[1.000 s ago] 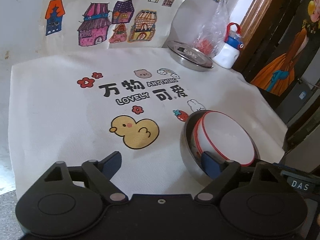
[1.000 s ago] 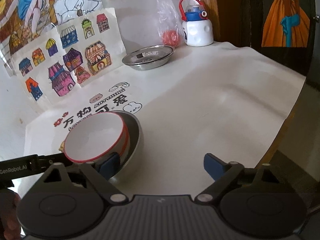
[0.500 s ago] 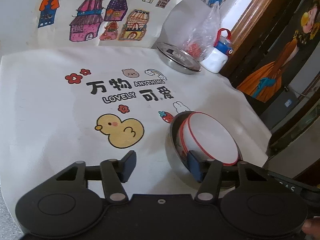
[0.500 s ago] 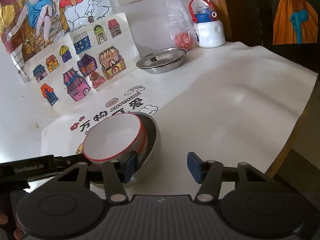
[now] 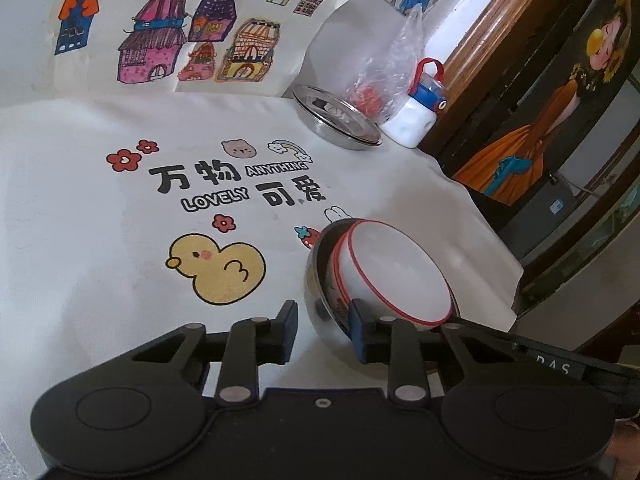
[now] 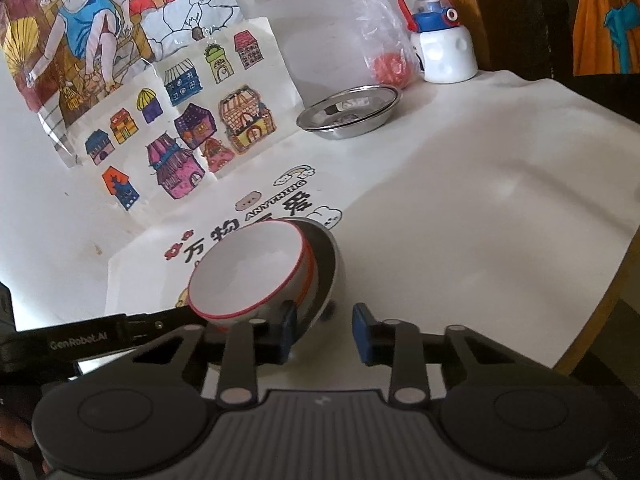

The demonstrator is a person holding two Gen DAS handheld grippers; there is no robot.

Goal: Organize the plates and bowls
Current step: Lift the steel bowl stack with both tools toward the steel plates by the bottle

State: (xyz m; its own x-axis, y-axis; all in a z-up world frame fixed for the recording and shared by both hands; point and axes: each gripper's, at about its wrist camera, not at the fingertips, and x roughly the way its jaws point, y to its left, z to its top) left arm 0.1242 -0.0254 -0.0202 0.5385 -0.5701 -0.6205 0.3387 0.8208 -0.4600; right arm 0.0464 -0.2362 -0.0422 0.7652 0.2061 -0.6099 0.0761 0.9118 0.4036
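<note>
A white bowl with a red rim (image 5: 396, 272) (image 6: 248, 272) sits nested in a steel bowl (image 5: 316, 304) (image 6: 330, 276) on the printed tablecloth (image 5: 80, 220). My left gripper (image 5: 322, 332) straddles the steel bowl's near left wall, one finger inside and one outside, its jaws closing with a small gap still showing. From the other side, my right gripper (image 6: 325, 334) straddles the near right wall the same way, its jaws closing too. Two stacked steel plates (image 5: 340, 120) (image 6: 348, 110) lie at the back of the table.
A white bottle with a blue and red lid (image 5: 416, 120) (image 6: 444, 48) and a clear plastic bag (image 5: 384, 76) (image 6: 380, 40) stand behind the plates by the wall of drawings. The table's edge (image 6: 592, 320) runs close on the right.
Both grippers' jaws have narrowed from wide open to a small gap around the steel bowl's walls. Both views tilted slightly. The bowls stayed where they were.
</note>
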